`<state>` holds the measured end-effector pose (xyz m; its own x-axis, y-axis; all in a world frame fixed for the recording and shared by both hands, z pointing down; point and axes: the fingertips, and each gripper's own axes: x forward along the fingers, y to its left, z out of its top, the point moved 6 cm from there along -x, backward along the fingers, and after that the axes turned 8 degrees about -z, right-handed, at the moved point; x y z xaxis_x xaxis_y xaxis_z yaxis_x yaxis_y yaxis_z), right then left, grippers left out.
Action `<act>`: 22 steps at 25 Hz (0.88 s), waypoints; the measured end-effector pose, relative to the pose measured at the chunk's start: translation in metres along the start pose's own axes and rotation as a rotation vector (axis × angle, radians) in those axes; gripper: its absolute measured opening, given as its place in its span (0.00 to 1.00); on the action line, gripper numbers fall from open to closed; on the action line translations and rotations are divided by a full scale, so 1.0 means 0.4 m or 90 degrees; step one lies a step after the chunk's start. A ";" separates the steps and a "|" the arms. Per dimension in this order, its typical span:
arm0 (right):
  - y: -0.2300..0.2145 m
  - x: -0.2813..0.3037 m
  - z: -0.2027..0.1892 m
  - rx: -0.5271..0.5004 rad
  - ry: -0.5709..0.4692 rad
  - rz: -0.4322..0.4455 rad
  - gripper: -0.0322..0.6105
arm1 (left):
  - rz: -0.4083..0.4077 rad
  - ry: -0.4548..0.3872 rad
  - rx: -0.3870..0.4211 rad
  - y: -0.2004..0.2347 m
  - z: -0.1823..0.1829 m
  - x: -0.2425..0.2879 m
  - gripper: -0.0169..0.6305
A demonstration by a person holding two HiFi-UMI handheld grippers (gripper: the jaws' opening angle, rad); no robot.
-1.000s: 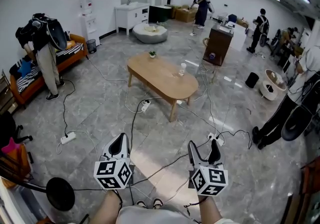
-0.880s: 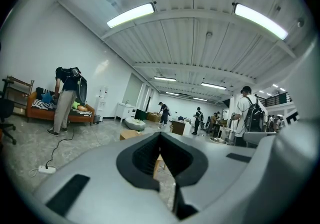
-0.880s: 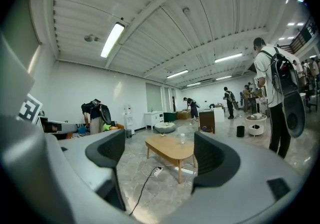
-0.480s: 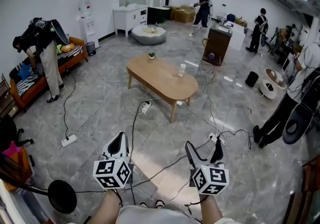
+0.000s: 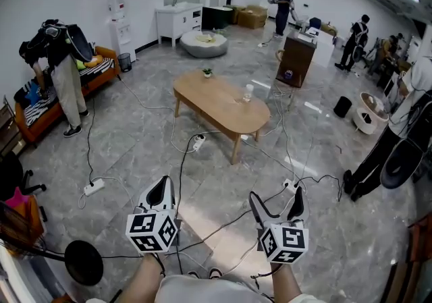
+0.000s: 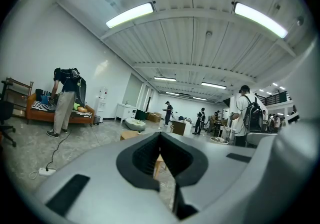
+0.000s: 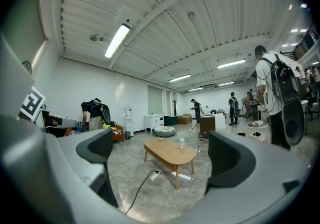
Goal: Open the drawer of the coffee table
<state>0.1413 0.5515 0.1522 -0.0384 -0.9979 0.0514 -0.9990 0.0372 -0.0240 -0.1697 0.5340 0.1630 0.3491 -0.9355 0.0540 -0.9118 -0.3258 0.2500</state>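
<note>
The oval wooden coffee table point(image 5: 223, 102) stands in the middle of the room, well ahead of both grippers, with a small plant point(image 5: 207, 73) and a cup point(image 5: 248, 93) on top. No drawer front shows from here. My left gripper point(image 5: 162, 192) is held low near my body, its jaws together and empty; in the left gripper view point(image 6: 160, 137) they meet in front of the table point(image 6: 128, 134). My right gripper point(image 5: 275, 199) has just been opening and stands wide with nothing between its fingers. The right gripper view frames the table point(image 7: 170, 152) between the jaws point(image 7: 160, 152).
Cables and power strips point(image 5: 196, 142) trail over the grey floor between me and the table. A person point(image 5: 64, 72) bends over an orange sofa at the left, and another person point(image 5: 395, 143) stands at the right. A dark cabinet point(image 5: 295, 59) stands behind the table.
The right gripper's jaws have spread wider apart. The left gripper looks the same. A person at the far back has walked to the right.
</note>
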 end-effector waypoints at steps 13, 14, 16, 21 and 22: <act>-0.101 0.069 -0.024 0.047 0.024 -0.003 0.96 | 0.021 0.005 -0.002 -0.025 -0.004 0.087 0.02; -0.114 0.078 -0.026 0.049 0.025 -0.004 0.96 | 0.022 0.005 0.000 -0.033 -0.005 0.097 0.02; -0.139 0.096 -0.033 0.058 0.028 -0.008 0.96 | 0.023 0.007 0.006 -0.047 -0.009 0.115 0.02; -0.180 0.142 -0.060 0.081 0.042 -0.011 0.96 | 0.032 0.016 0.022 -0.059 -0.019 0.147 0.02; -0.184 0.152 -0.065 0.084 0.046 -0.012 0.96 | 0.035 0.018 0.021 -0.056 -0.021 0.154 0.02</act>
<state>0.2119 0.4896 0.1831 -0.0260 -0.9918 0.1253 -0.9882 0.0066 -0.1529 -0.1259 0.4850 0.1688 0.3044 -0.9478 0.0946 -0.9361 -0.2793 0.2136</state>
